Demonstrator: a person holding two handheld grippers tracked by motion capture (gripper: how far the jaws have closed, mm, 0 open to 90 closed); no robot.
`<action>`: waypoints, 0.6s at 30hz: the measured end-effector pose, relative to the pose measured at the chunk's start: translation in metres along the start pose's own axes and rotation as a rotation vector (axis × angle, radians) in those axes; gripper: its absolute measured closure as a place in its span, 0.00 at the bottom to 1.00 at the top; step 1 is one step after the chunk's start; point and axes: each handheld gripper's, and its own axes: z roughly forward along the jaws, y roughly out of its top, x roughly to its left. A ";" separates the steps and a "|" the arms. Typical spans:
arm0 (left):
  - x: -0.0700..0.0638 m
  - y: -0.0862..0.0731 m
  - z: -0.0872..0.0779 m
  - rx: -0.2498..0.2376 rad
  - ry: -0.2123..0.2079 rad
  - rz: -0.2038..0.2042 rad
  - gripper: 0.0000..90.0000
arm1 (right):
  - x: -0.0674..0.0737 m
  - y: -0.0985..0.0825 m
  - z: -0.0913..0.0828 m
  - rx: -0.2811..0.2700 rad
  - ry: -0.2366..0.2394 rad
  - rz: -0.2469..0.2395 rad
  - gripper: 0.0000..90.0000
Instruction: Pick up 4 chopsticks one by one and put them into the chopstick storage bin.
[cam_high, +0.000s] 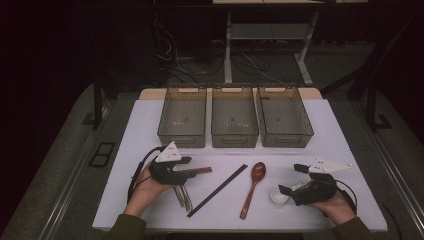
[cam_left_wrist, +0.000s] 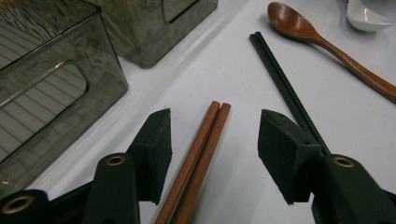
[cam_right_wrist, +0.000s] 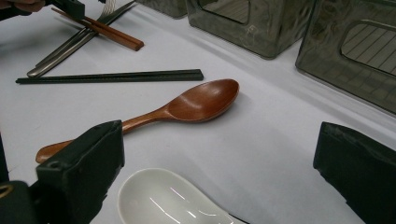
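Near the counter's front-left corner, our left gripper (cam_left_wrist: 212, 154) stands half open astride the brown chopsticks (cam_left_wrist: 198, 158), pads not yet touching, their long axis running straight out between the jaws; our right gripper (cam_right_wrist: 219, 182) hovers open over the white spoon (cam_right_wrist: 173, 200).

A dim room: grey floor (cam_high: 60, 150), a desk frame (cam_high: 265, 45) at twelve o'clock (cables (cam_high: 175, 55) beneath).
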 end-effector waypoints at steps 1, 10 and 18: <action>0.002 0.001 0.002 0.009 0.000 0.003 0.51 | 0.000 0.000 0.000 0.000 -0.001 0.000 0.02; 0.008 0.005 0.013 0.049 -0.019 0.010 0.58 | 0.000 0.000 0.001 0.004 0.000 -0.001 0.02; 0.013 0.006 0.027 0.111 -0.049 0.019 0.64 | -0.001 -0.001 0.002 0.010 0.000 0.000 0.02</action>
